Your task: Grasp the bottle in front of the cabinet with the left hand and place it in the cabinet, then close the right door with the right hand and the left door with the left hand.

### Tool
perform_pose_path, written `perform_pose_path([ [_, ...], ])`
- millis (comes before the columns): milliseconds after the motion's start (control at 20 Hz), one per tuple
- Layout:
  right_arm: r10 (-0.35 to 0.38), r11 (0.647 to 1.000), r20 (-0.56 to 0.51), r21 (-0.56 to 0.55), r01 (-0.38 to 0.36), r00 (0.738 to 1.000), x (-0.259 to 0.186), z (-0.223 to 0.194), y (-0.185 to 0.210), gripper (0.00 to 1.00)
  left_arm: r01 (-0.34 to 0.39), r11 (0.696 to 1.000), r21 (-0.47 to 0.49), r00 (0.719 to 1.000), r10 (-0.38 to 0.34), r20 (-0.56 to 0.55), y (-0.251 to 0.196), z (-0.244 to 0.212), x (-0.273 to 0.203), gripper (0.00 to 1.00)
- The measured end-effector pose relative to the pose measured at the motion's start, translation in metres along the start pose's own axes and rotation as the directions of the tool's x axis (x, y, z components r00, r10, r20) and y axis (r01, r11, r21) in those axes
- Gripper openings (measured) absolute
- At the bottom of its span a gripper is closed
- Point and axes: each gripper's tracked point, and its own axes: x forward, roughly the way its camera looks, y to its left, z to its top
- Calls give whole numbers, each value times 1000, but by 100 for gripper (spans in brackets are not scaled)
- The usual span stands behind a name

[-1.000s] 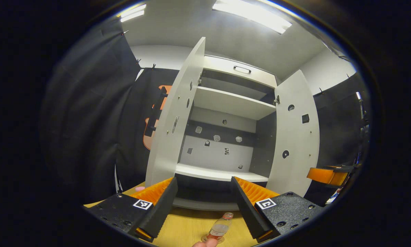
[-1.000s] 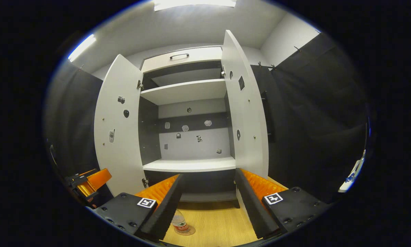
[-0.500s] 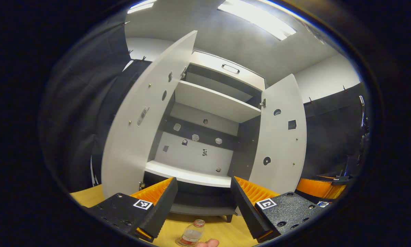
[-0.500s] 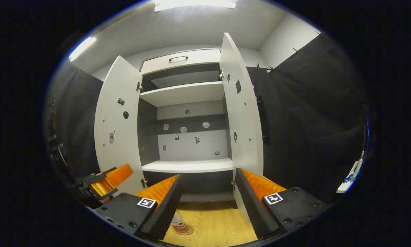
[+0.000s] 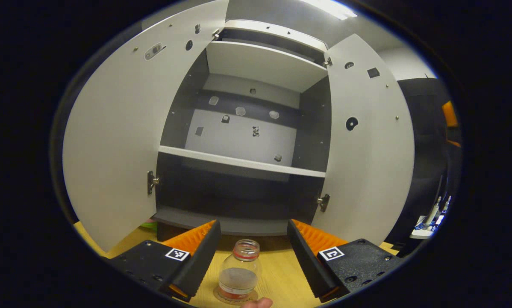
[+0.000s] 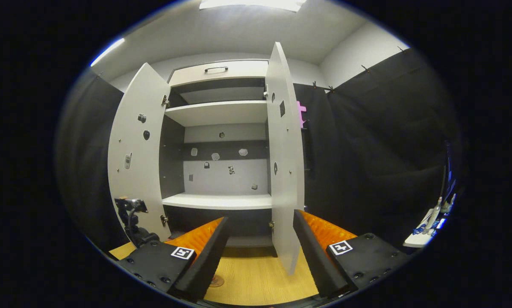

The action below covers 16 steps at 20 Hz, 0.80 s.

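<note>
In the left gripper view, our left gripper (image 5: 252,248) hangs with fingers wide apart, and the bottle (image 5: 240,273) stands upright between them at bottom centre on the wooden table (image 5: 281,278), in front of the open cabinet (image 5: 243,162). We should lower and centre the jaws on the bottle's body below the neck, then squeeze gently. Its band is too small to read. In the right gripper view, our right gripper (image 6: 259,252) is also spread, empty, near the right door (image 6: 283,179).
</note>
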Motion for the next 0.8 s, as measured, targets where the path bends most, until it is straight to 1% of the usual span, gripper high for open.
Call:
perform_pose_path([
  [100, -1, 1000, -7, 1, 1, 1000, 0, -3, 0, 98, -17, 1000, 2, 999, 17, -35, 10, -18, 4, 95],
  [300, 18, 1000, -31, 7, -18, 999, 6, -11, 8, 98, 4, 1000, -5, 995, -5, -96, 13, -66, -1, 95],
  [500, 41, 999, -48, 12, -40, 998, 9, -18, 17, 98, -24, 999, 38, 988, 30, -151, 24, -105, -6, 95],
  [650, 48, 999, -56, 4, -48, 997, 9, -21, 20, 98, -20, 999, 26, 986, 24, -167, 22, -116, -9, 94],
  [750, 43, 999, -59, -1, -43, 997, 8, -23, 18, 98, -8, 999, 37, 986, 14, -167, 19, -114, -11, 89],
  [800, 40, 999, -61, 0, -40, 997, 8, -23, 17, 98, -4, 999, 48, 984, 12, -179, 21, -113, -14, 76],
])
